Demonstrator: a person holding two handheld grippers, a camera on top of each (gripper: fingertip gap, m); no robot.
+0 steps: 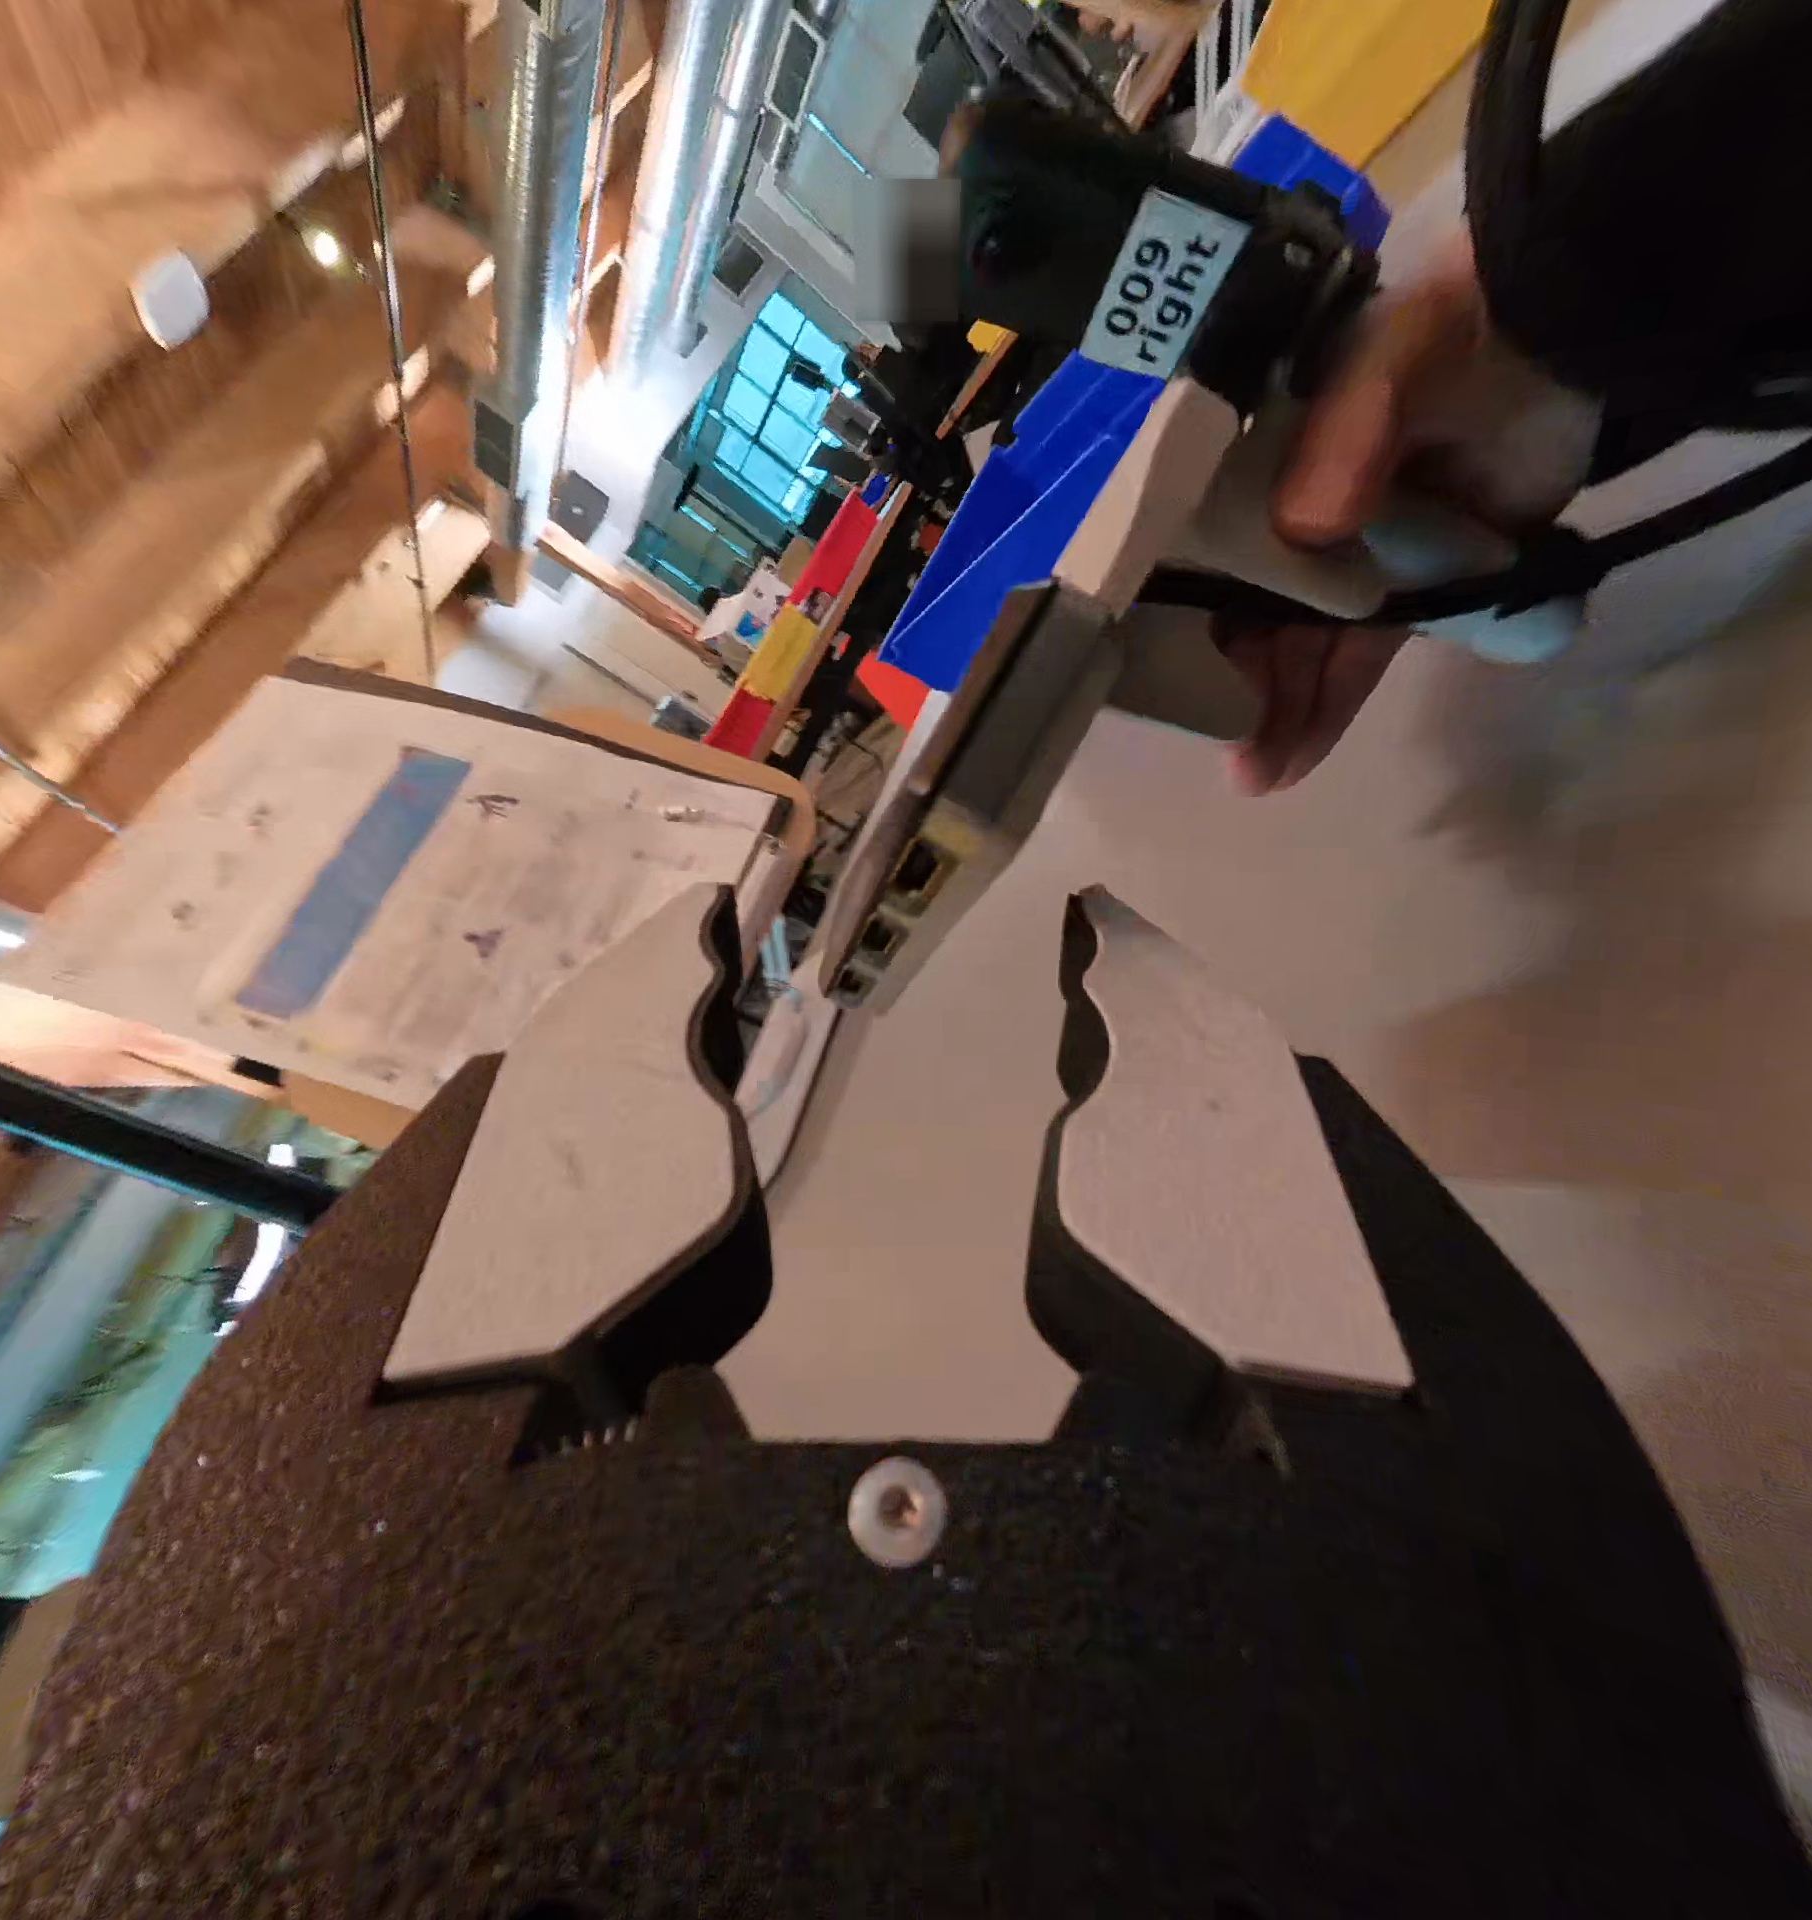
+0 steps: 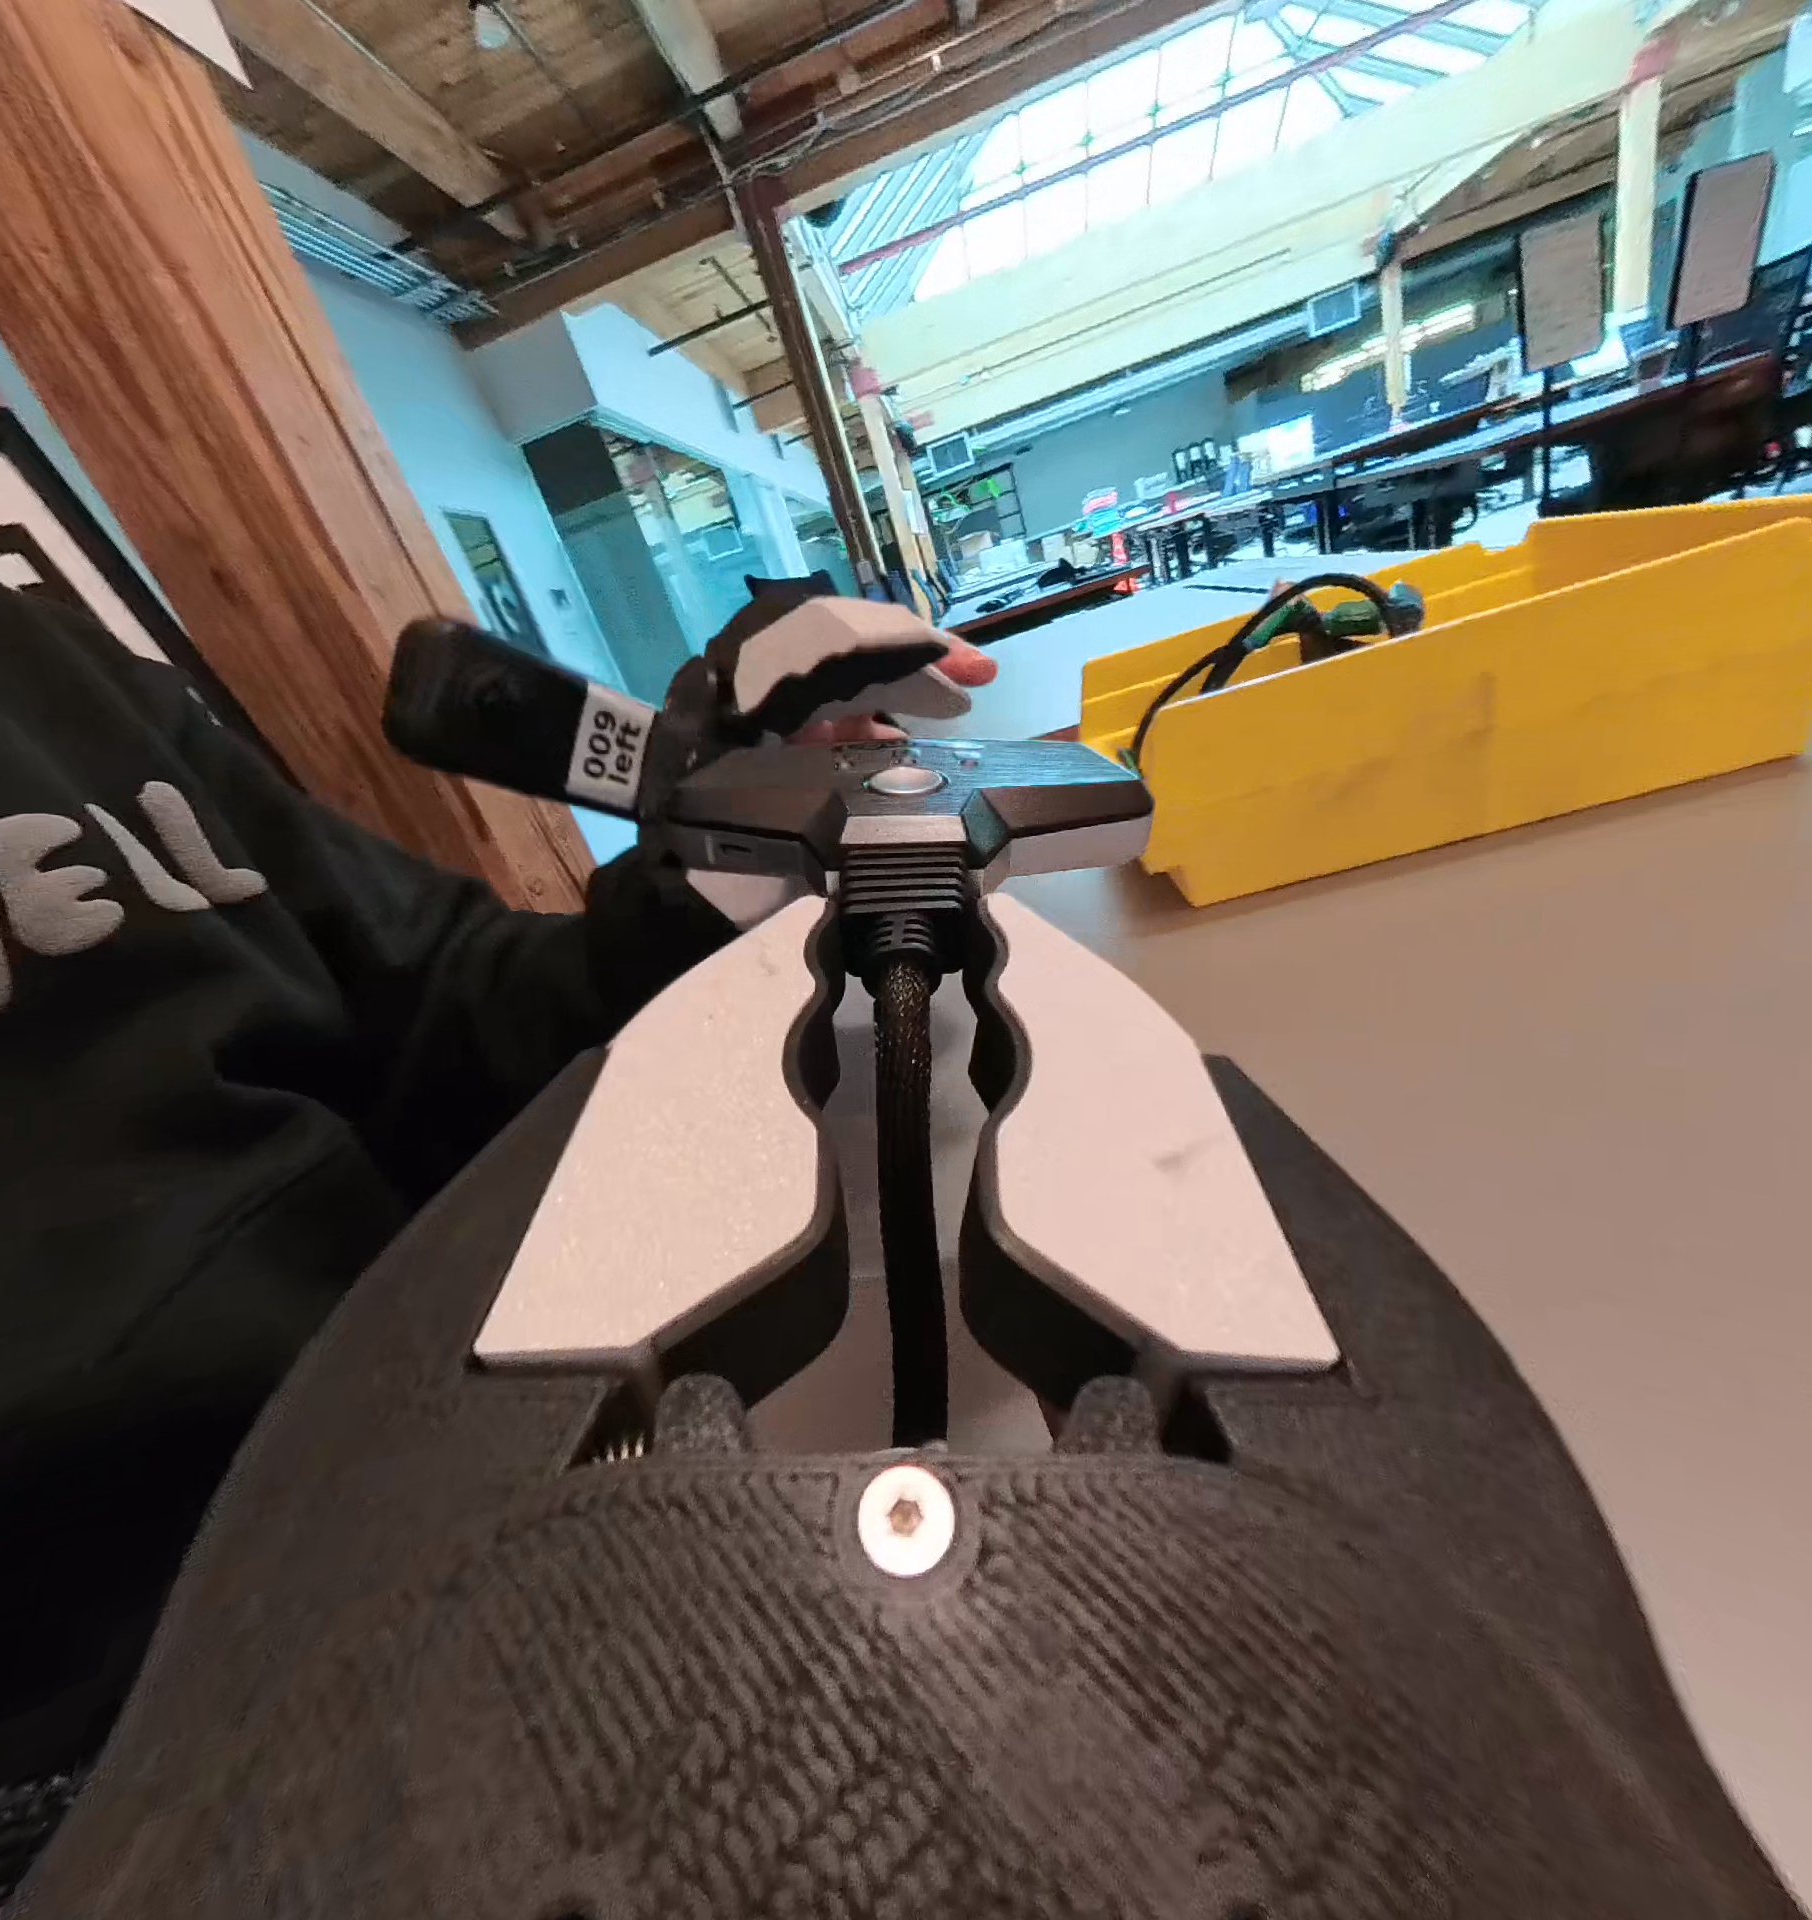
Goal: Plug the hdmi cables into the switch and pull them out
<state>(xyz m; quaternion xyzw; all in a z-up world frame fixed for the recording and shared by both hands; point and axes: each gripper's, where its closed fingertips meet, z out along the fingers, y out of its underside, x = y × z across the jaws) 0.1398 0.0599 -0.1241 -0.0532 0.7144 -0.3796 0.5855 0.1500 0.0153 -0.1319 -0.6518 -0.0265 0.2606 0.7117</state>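
Right wrist view: our right gripper [image 2: 902, 935] clamps the HDMI plug [image 2: 900, 868] seated in the switch [image 2: 1027, 774] on the table [image 2: 1504, 1039]. Left gripper [image 1: 902, 935] jaws apart, empty, near its ports. Next: brace switch, pull straight.

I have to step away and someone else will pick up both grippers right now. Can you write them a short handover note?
Right gripper: shut on the plug of a black braided cable, which sits against the near side of the switch. Whether it is fully seated cannot be told.
Left gripper: jaws open, empty, aimed at the switch's far side, where three ports look empty.
The switch seems held clear of the grey table.
A yellow bin behind it holds more cables.
Done: at most this one cable is in.
Left: steady the switch, plug in the remaining cables, then pull them all out.
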